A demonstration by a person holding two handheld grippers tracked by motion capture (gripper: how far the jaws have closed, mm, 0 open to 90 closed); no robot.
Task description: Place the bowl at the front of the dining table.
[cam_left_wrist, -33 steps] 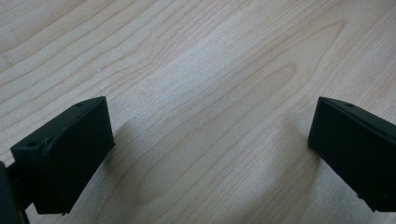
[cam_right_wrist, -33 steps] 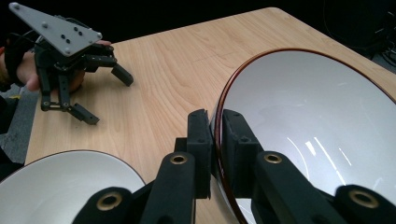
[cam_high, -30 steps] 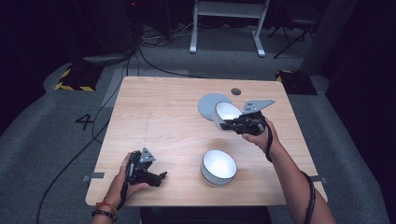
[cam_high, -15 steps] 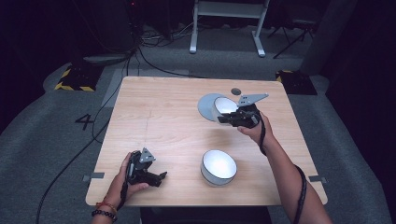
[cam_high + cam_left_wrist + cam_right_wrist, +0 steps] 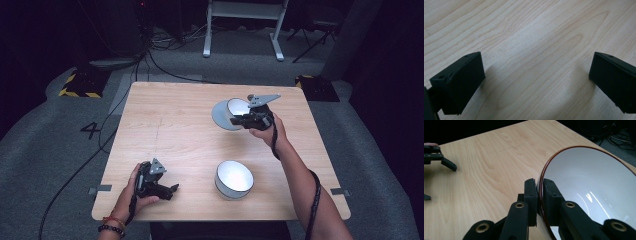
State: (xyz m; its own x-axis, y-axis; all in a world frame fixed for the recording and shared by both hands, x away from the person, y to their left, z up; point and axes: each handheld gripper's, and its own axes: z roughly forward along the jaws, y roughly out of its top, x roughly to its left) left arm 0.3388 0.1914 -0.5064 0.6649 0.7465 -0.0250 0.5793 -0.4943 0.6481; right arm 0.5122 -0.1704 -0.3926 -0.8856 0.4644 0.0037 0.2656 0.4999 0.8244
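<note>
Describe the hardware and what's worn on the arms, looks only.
Both tools are black. The right tool carries a grey three-cornered plate on top, with a dark cable looping along the forearm. The left tool has a smaller grey plate; its blocky black fingers look matte. The left wrist wears dark and red-orange bracelets. No sleeves visible.

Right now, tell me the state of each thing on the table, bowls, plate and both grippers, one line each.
Held bowl: rim pinched, tilted, over the grey plate.
Second bowl: upright on the table, empty, untouched.
Grey plate: flat on the table, partly covered by the held bowl.
Right gripper: shut on the held bowl's rim.
Left gripper: open, nothing between its jaws, low over bare wood.
</note>
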